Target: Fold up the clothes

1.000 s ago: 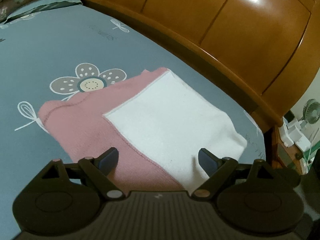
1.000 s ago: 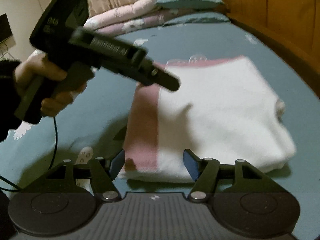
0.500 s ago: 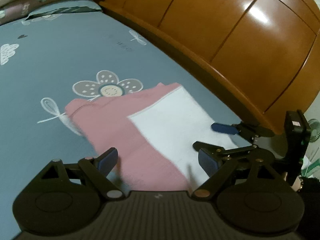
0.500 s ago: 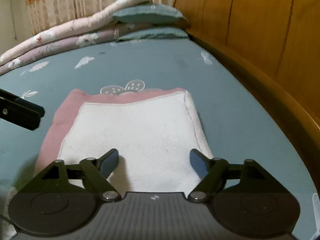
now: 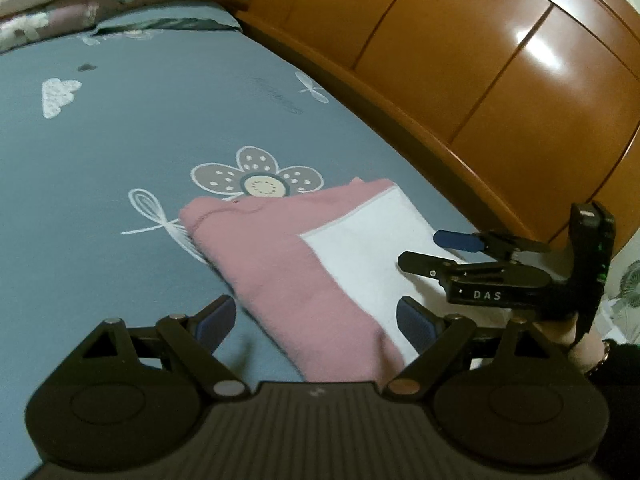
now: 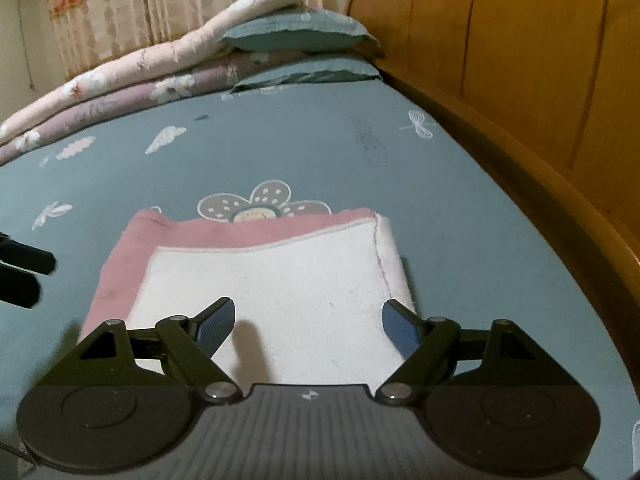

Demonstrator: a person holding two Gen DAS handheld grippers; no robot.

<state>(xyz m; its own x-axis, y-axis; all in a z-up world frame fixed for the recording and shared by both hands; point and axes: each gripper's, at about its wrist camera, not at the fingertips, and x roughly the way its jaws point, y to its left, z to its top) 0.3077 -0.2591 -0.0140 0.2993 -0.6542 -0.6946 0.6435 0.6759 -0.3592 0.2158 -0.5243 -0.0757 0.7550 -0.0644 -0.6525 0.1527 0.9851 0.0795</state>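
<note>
the pink and white garment (image 6: 256, 280) lies folded flat on the bed (image 6: 460, 220), near the wooden headboard (image 6: 540, 100), with its far edge over a printed flower (image 6: 264, 204); the right gripper (image 6: 308, 322) has just been opening its fingers and now they stand wide, above the white part, with nothing pinched; the left gripper (image 5: 316, 322) is wide open too, holding nothing, with the cloth's near edge lying between its fingers; in the left view the right gripper (image 5: 440, 248) sits low over the white corner.

what could go wrong, i think: if a finger dips and drags as it pulls away, it could snag the soft top layer and pull the fold open; a pinch on only the white top layer would lift that flap alone and make the pile messy; the two tools are near each other, so they might bump; a hard push could slide the bundle toward the headboard.
</note>
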